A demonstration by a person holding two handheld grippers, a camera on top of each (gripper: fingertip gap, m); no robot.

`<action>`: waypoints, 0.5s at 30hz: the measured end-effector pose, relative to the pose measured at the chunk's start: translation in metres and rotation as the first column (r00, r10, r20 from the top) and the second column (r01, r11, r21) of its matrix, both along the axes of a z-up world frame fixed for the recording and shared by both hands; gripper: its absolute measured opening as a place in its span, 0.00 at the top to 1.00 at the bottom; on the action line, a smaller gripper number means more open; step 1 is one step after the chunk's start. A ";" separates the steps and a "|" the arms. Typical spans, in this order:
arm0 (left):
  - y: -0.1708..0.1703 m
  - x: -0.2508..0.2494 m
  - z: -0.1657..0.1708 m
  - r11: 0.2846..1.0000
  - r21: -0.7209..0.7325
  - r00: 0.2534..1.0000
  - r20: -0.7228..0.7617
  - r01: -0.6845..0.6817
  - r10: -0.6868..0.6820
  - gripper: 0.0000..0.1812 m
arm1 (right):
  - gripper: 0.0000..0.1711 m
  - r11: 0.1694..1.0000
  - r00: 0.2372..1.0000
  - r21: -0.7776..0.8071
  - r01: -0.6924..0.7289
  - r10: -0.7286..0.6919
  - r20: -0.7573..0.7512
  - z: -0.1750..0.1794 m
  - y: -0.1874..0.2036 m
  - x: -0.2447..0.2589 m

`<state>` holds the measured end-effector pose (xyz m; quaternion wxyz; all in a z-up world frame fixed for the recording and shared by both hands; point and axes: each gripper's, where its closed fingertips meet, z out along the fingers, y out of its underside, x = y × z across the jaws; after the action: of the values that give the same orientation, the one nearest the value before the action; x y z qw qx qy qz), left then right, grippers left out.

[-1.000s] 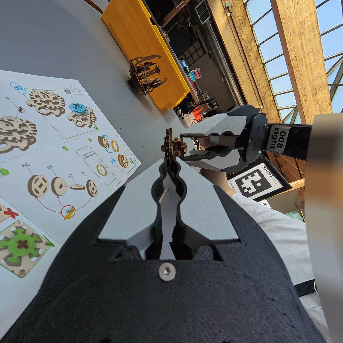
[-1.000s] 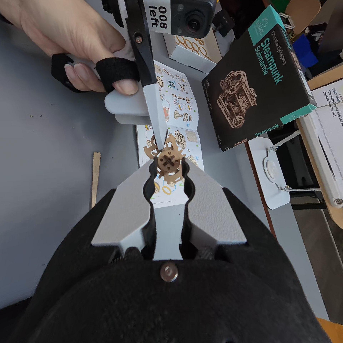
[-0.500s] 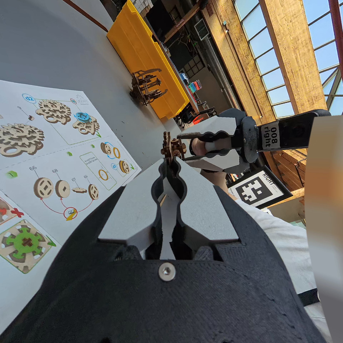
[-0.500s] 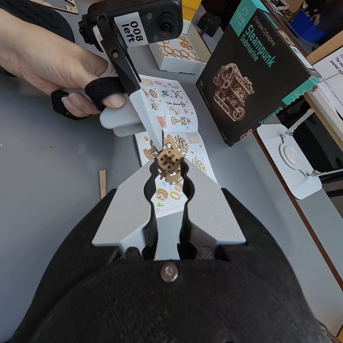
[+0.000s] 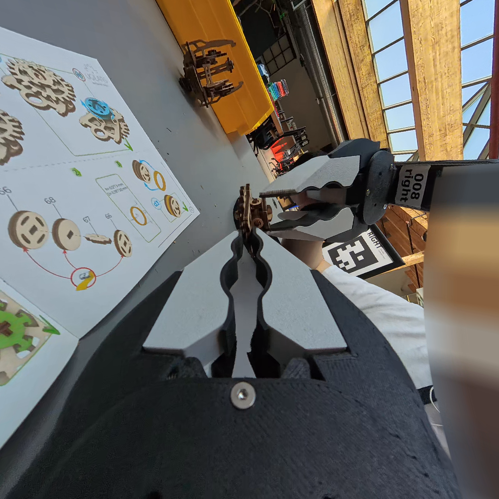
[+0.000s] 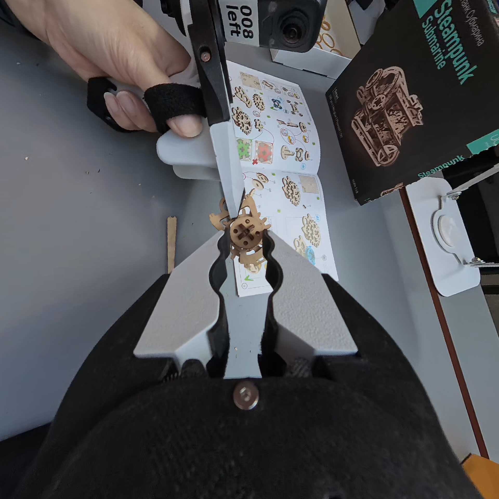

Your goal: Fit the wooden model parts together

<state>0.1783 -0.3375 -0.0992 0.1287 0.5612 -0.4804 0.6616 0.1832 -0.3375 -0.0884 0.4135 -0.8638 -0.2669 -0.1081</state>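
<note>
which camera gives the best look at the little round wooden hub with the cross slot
The right wrist view: the round hub faces the camera between the right gripper fingertips. The left wrist view shows it edge-on only, cross hidden.

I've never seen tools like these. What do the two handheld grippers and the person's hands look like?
Each gripper, left and right, has two pale grey wedge-shaped fingers with wavy black inner pads on a rough black body with one silver screw. The left carries a small black camera and a white label; the right a square black-and-white marker. Black fabric loops wrap the person's fingers; a white sleeve shows.
</note>
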 end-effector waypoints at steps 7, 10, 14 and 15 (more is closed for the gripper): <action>-0.006 -0.002 -0.005 0.997 0.076 1.000 0.011 0.027 -0.027 0.97 | 0.87 1.000 0.998 0.025 0.018 -0.017 -0.064 -0.005 -0.006 -0.001; -0.005 -0.002 -0.007 0.996 0.086 1.000 0.007 0.025 -0.026 0.97 | 0.87 0.999 0.998 0.032 0.032 -0.030 -0.053 -0.005 -0.005 0.003; -0.006 -0.002 -0.005 0.996 0.086 0.999 0.016 0.027 -0.029 0.93 | 0.87 0.998 0.997 0.054 0.046 -0.042 -0.071 0.000 -0.006 0.005; -0.007 -0.002 -0.005 0.996 0.088 0.999 0.018 0.034 -0.036 0.92 | 0.87 0.997 0.996 0.060 0.050 -0.045 -0.082 0.001 -0.005 0.005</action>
<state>0.1764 -0.3449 -0.1044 0.1107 0.5514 -0.5200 0.6429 0.1885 -0.3429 -0.0873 0.4477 -0.8603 -0.2260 -0.0912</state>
